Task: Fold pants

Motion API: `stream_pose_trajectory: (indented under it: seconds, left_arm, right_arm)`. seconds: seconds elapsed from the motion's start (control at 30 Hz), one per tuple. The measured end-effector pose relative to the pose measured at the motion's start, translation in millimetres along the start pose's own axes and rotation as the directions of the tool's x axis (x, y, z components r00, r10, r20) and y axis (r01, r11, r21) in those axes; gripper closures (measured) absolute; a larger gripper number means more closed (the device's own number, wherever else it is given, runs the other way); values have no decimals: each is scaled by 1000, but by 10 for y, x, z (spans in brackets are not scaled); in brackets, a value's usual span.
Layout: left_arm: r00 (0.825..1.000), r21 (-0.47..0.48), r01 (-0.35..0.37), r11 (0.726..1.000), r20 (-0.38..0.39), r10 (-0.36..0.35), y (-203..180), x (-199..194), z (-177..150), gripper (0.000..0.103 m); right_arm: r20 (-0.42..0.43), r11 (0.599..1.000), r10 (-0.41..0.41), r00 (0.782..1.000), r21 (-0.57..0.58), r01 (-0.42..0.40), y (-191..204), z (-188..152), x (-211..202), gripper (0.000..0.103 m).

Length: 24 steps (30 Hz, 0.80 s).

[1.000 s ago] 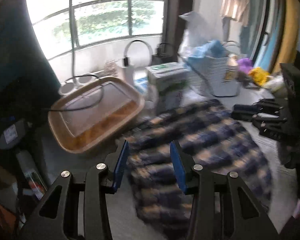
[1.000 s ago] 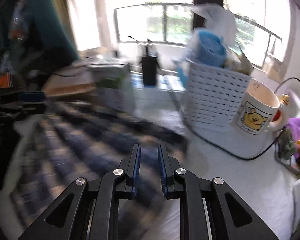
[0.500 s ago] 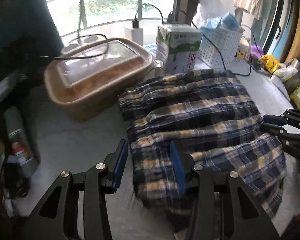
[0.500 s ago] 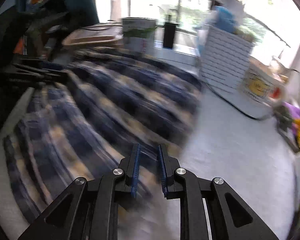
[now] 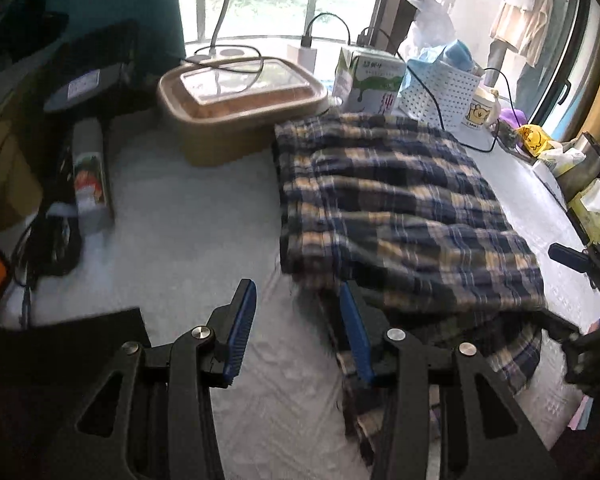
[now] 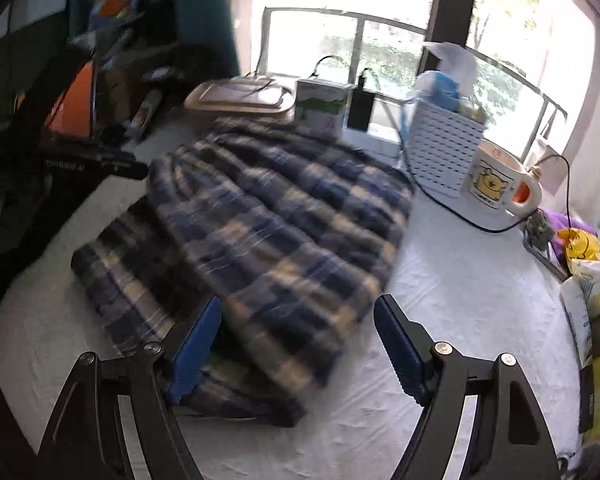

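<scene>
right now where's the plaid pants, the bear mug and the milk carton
plaid pants (image 5: 400,200), left wrist view, middle of the folded top layer
bear mug (image 6: 494,180), right wrist view, printed side
milk carton (image 5: 374,86), left wrist view, front face

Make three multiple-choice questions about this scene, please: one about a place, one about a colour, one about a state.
1. Where does the mug stand?
A. beside the white basket
B. on the pants
C. on the brown lidded box

2. What colour are the gripper pads?
A. red
B. blue
C. green

3. What is the state of the right gripper?
A. shut on the pants
B. shut on nothing
C. open

Key:
1. A, because the mug with a yellow bear stands against the basket on the white table, apart from the pants.
2. B, because both fingers carry blue ribbed pads in both views.
3. C, because the fingers are spread wide, with the folded edge of the plaid pants lying between them and not pinched; the left gripper is open too.
</scene>
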State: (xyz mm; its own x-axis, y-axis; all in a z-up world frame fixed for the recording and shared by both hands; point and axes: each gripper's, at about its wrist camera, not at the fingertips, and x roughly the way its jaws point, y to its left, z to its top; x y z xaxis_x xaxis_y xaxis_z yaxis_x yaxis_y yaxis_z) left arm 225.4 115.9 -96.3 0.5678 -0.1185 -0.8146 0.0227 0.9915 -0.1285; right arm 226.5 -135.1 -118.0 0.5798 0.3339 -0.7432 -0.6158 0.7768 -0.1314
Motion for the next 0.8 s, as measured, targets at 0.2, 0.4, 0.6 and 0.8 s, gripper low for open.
stream_pose_trajectory:
  seconds: [0.2,0.4,0.6,0.8]
  left_arm:
    - [1000,7,-1,1000,-13,1,-49,25,-50,59]
    - [1000,28,24,999,12,-24,-139,-36,0,59]
    - [999,62,35,997,-2,-35,-220,-8,18,59]
    - [998,60,57,997,-6,-57,-245,3,29,59]
  right_arm:
    - [-3,990,-99,995,-106,98,301,-60,221,39]
    - [-22,994,-97,995,38,98,-5,-122,255,75]
    - [-12,976,-45,999,212,46,-324,-186,157,82]
    - [-44,967,-17,999,252,28,-395,-246,212,82]
